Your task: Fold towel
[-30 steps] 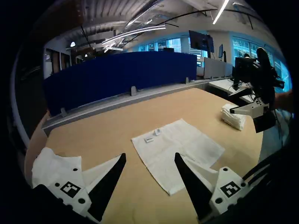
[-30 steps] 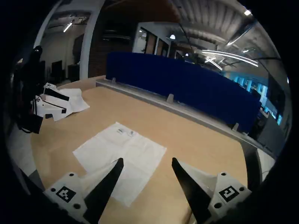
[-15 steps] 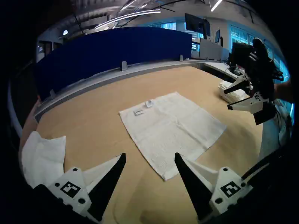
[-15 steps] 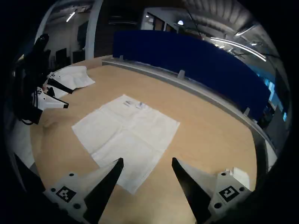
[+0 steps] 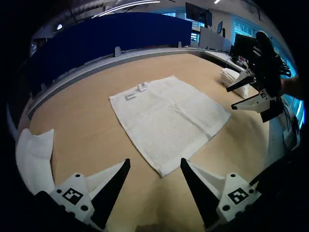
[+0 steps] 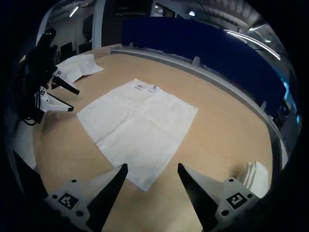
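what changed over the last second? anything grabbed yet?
The left tongs and right tongs both tilted down and moved in toward the towel; a towel corner now shows between each pair's open fingers. Nothing taken hold of, nothing let go. Unchanged: towel flat and unfolded on the table, both tongs open.

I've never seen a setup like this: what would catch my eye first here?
A white towel lies spread flat in the middle of the tan table. The left gripper and the right gripper, both open, each hover at a near corner. A blue partition runs along the table's far side.
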### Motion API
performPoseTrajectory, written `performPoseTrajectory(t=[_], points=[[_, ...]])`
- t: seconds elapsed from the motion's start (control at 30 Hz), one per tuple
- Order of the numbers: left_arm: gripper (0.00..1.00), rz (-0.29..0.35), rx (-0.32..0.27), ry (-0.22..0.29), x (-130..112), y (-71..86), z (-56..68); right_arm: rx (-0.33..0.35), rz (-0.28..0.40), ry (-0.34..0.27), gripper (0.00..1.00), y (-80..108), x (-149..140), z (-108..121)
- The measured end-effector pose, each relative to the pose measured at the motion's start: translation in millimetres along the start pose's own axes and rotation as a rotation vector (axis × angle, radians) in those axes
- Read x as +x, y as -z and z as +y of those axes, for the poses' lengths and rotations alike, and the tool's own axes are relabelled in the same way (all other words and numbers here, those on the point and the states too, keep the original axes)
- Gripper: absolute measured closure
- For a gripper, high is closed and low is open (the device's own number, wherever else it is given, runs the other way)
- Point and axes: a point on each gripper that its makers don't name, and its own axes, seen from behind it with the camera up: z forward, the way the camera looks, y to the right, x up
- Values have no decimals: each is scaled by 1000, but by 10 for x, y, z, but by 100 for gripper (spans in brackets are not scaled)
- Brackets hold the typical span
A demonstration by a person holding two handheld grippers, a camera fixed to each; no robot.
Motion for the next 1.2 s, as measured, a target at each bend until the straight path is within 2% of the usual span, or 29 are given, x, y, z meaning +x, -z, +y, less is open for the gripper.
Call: performPoseTrajectory(t=[0.3,0.87,1.07,1.2], points=[[4,-42,-22,-4,-141,-147,69,11,-48,-2,5,-55,-228,-16],[3,-80,-29,8,-286,-235,153,33,-88,-30,20,-140,-431,-84],[6,-88,-24,16,-287,-238,146,37,-94,-36,24,-165,-456,-94],[13,-93,-17,17,-295,-237,131,42,-98,-35,28,-162,-476,-124]])
